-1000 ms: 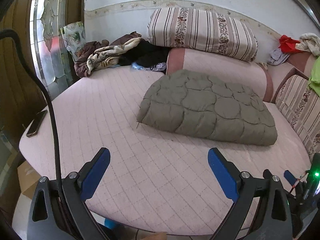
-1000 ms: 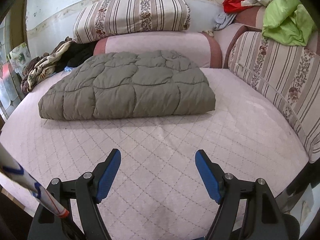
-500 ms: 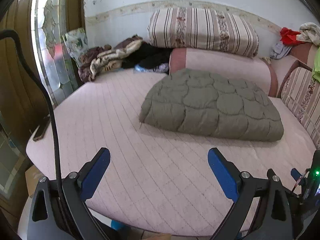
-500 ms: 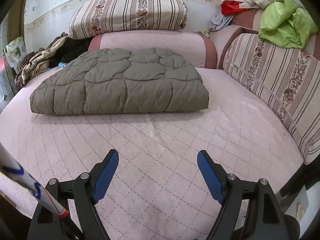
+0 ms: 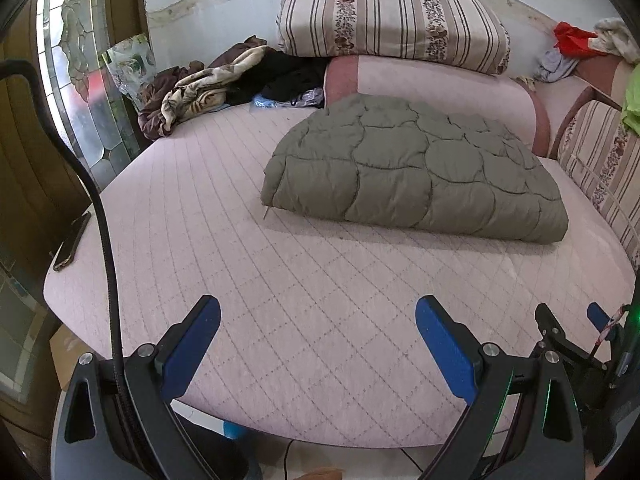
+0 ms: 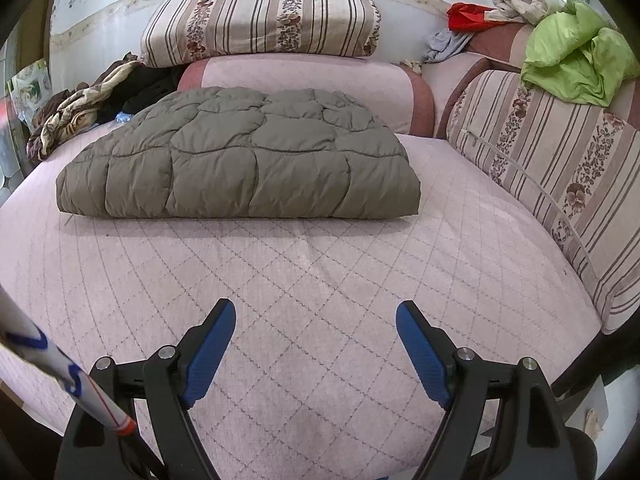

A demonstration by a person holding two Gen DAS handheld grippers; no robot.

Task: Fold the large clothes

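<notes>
- one folded grey-green quilted coat (image 5: 416,176) (image 6: 244,164) lies on the pink bed (image 5: 280,280) (image 6: 320,280), toward its headboard end.
- two grippers, left gripper (image 5: 318,340) and right gripper (image 6: 316,350), hover over the bed's near edge, well apart from the coat; both sets of jaws are spread, holding nothing.
- one striped pillow (image 5: 392,16) sits behind the coat.
- one phone (image 5: 72,242) lies left of the coat at the bed's edge.
</notes>
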